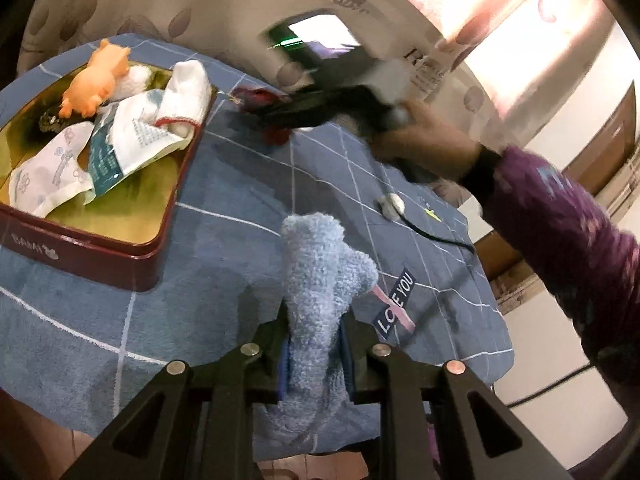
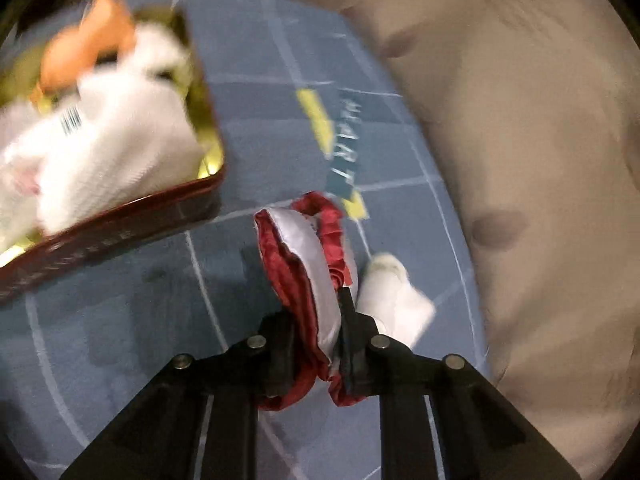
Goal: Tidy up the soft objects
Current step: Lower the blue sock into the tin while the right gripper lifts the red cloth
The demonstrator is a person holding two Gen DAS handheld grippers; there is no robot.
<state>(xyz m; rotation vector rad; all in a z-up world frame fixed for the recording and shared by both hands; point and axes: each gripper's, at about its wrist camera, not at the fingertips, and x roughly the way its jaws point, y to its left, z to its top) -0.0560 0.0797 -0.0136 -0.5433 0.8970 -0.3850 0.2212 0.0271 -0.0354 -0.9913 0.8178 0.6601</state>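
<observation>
The left gripper (image 1: 316, 344) pinches a fluffy light-blue sock (image 1: 320, 280) and the right gripper (image 2: 316, 344) clamps a red-and-white satin pouch (image 2: 304, 280), both at lower centre, likely bound for the dark-red metal tin (image 1: 120, 256) at upper left

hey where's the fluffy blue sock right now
The fluffy blue sock is clamped upright in the left gripper, low in the middle of the left wrist view, above the blue checked cloth and right of the red tin.
</observation>
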